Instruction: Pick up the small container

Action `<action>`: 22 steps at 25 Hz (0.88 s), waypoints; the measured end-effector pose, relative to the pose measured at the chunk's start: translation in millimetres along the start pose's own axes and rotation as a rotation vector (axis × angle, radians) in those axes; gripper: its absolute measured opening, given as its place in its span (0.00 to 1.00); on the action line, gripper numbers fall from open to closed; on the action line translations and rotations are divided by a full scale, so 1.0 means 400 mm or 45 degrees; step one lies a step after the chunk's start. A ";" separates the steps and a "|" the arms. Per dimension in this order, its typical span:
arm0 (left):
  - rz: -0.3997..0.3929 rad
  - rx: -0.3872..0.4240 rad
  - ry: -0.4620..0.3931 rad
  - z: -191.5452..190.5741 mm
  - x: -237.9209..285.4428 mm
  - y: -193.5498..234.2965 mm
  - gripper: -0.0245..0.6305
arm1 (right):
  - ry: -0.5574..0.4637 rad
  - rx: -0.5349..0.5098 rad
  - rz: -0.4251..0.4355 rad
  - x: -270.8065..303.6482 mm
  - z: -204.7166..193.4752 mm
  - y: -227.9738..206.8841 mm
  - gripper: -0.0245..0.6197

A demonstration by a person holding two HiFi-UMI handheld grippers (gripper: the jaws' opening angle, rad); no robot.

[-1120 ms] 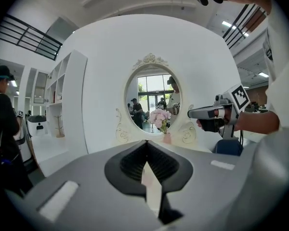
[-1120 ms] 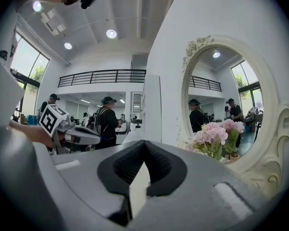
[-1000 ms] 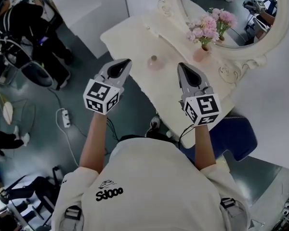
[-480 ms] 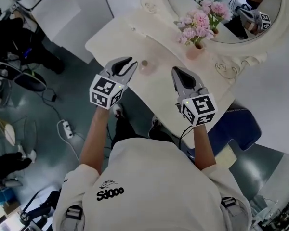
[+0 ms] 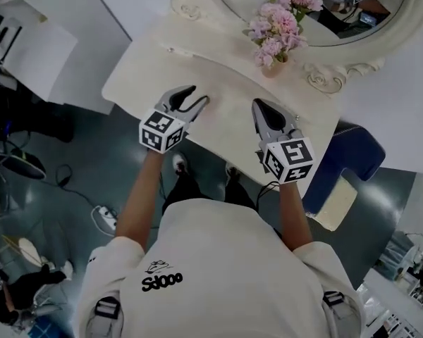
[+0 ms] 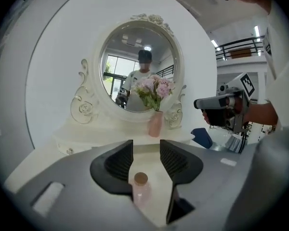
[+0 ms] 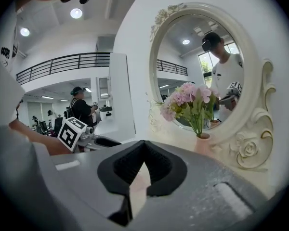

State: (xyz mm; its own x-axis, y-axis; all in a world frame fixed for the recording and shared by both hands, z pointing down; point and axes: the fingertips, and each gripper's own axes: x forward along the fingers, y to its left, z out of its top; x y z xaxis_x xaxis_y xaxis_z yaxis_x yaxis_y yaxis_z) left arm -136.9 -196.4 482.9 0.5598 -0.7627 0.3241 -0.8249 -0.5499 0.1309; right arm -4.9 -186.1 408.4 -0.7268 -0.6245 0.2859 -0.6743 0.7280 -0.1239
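The left gripper (image 6: pixel 146 147) is held low over the near left part of the table (image 5: pixel 148 69), and its jaws are opening, pads well apart and pressing on nothing. The bottle (image 6: pixel 141 189) is already inside that gap. It is a small pink container with a cork top, standing upright on the table with its long axis vertical. It sits deep between the jaws, back towards the throat, and closer to the left pad than the right; I can't tell whether it touches that pad. From the head view the left gripper (image 5: pixel 197 95) covers the spot and the bottle itself can't be made out. The right gripper (image 5: pixel 264 111) hangs further right over the near edge, well apart from the bottle, with its jaws closed tip to tip on nothing. So the left one is the one placed for the pick, I'd say: it needs no further reach, only a squeeze across the upright body and a straight lift. The vase (image 6: pixel 155 121) stands far back by the mirror (image 6: pixel 135 66), out of the way.
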 end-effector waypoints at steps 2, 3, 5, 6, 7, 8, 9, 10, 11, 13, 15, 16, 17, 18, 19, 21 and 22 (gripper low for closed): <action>-0.076 0.002 0.038 -0.036 0.033 0.002 0.34 | 0.019 0.026 -0.072 0.001 -0.019 -0.009 0.04; -0.113 0.002 0.054 -0.053 0.049 0.000 0.35 | 0.028 0.036 -0.106 0.001 -0.029 -0.014 0.04; -0.178 -0.005 0.080 -0.085 0.076 -0.004 0.38 | 0.046 0.061 -0.168 -0.002 -0.050 -0.025 0.04; -0.202 -0.007 0.094 -0.102 0.088 -0.005 0.39 | 0.054 0.076 -0.198 -0.004 -0.061 -0.031 0.04; -0.219 -0.002 0.110 -0.119 0.099 -0.005 0.40 | 0.063 0.092 -0.225 -0.006 -0.073 -0.037 0.04; -0.231 0.011 0.128 -0.136 0.111 -0.002 0.41 | 0.070 0.105 -0.250 -0.007 -0.084 -0.044 0.04; -0.240 0.025 0.146 -0.152 0.123 0.003 0.41 | 0.078 0.115 -0.272 -0.007 -0.093 -0.050 0.04; -0.250 0.036 0.162 -0.166 0.134 0.007 0.41 | 0.085 0.121 -0.293 -0.008 -0.102 -0.055 0.04; -0.260 0.041 0.175 -0.181 0.144 0.010 0.41 | 0.095 0.127 -0.313 -0.010 -0.111 -0.059 0.04; -0.275 0.048 0.198 -0.209 0.155 0.010 0.41 | 0.120 0.143 -0.349 -0.018 -0.135 -0.060 0.04; -0.283 0.074 0.222 -0.235 0.164 0.008 0.41 | 0.145 0.157 -0.375 -0.025 -0.158 -0.057 0.04; -0.286 0.092 0.232 -0.246 0.171 0.007 0.41 | 0.154 0.158 -0.385 -0.027 -0.166 -0.057 0.04; -0.286 0.112 0.240 -0.255 0.178 0.006 0.41 | 0.162 0.157 -0.394 -0.029 -0.173 -0.058 0.04; -0.282 0.131 0.246 -0.264 0.184 0.005 0.40 | 0.170 0.156 -0.401 -0.031 -0.179 -0.059 0.04; -0.273 0.141 0.246 -0.272 0.189 0.006 0.37 | 0.177 0.156 -0.406 -0.032 -0.186 -0.060 0.04; -0.245 0.126 0.228 -0.280 0.197 0.010 0.32 | 0.191 0.159 -0.411 -0.033 -0.197 -0.065 0.04; -0.232 0.115 0.212 -0.280 0.200 0.011 0.31 | 0.198 0.159 -0.412 -0.033 -0.201 -0.069 0.04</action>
State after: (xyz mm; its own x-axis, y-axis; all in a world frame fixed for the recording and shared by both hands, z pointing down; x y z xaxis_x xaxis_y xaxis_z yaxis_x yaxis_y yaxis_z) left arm -104.6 -221.8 614.2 0.6718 -0.5854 0.4538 -0.6970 -0.7071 0.1197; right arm 33.8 -175.4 484.3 -0.4517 -0.7591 0.4687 -0.8834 0.4542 -0.1158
